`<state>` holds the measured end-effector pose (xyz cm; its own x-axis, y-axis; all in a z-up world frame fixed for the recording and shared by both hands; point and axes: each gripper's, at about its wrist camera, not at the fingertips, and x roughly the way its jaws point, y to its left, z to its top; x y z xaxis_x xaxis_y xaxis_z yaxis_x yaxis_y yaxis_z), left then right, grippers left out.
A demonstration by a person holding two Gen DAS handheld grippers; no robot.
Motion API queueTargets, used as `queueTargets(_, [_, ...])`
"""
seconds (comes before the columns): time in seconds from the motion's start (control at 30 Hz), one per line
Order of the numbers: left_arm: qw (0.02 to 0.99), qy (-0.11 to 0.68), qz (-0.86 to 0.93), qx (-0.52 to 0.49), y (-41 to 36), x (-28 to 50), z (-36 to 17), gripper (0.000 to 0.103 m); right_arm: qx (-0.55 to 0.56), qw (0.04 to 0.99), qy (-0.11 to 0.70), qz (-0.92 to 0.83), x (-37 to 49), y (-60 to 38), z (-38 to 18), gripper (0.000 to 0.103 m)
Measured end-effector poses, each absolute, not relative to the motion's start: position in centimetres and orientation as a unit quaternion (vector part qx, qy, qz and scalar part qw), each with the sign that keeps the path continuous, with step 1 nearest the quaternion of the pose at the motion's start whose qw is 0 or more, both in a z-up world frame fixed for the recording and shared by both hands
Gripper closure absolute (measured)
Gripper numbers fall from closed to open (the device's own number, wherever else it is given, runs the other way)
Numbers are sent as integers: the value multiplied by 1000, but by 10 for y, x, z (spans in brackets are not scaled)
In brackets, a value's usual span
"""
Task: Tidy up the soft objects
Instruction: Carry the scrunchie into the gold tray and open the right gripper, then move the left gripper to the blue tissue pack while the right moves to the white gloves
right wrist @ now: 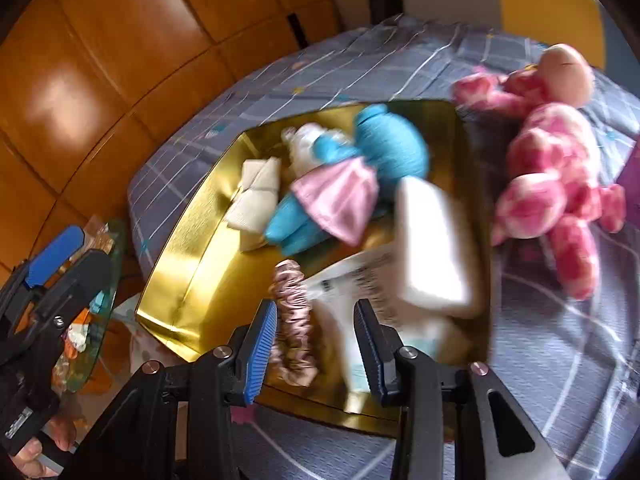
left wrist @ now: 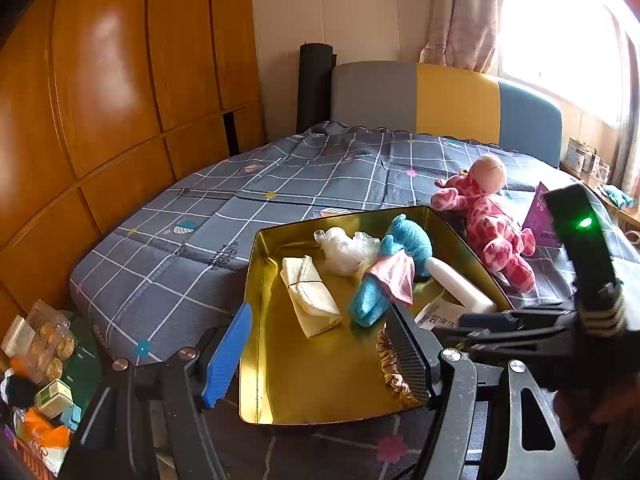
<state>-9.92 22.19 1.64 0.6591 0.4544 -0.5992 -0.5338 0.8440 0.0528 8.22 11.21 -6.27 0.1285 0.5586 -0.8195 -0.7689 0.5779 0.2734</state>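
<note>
Left wrist view: gold tray (left wrist: pixel 256 360) on bed (left wrist: pixel 200 240) already holds folded cloth (left wrist: pixel 310 296), blue doll (left wrist: pixel 394 264), plastic bag (left wrist: pixel 346 250), scrunchie (left wrist: pixel 390 360). Pink plush (left wrist: pixel 490 220) lies beside tray, left to do. Left tool (left wrist: pixel 320 356) spread, empty; right tool (right wrist: pixel 316 350) spread over scrunchie, nothing pinched.

A bed (left wrist: pixel 280 176) in grey checked quilt carries a shiny gold rectangular tray (left wrist: pixel 256 312) and, beside it, a pink spotted plush giraffe (left wrist: pixel 492 220).

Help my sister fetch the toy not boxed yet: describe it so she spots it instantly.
On the grey checked bed sits a gold tray of soft things. Just outside its right wall lies the pink plush toy: spotted pink and white, with a peach snout, unlike the blue plush inside.
</note>
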Motion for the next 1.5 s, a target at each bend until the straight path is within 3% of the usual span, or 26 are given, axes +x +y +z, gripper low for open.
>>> queueTargets(0.7, [917, 323, 231, -37, 191, -78, 20, 33, -80, 828, 444, 333, 114, -23, -22, 63])
queueTargets(1.5, [928, 345, 141, 24, 123, -23, 19, 31, -33, 897, 431, 97, 165, -214, -22, 63])
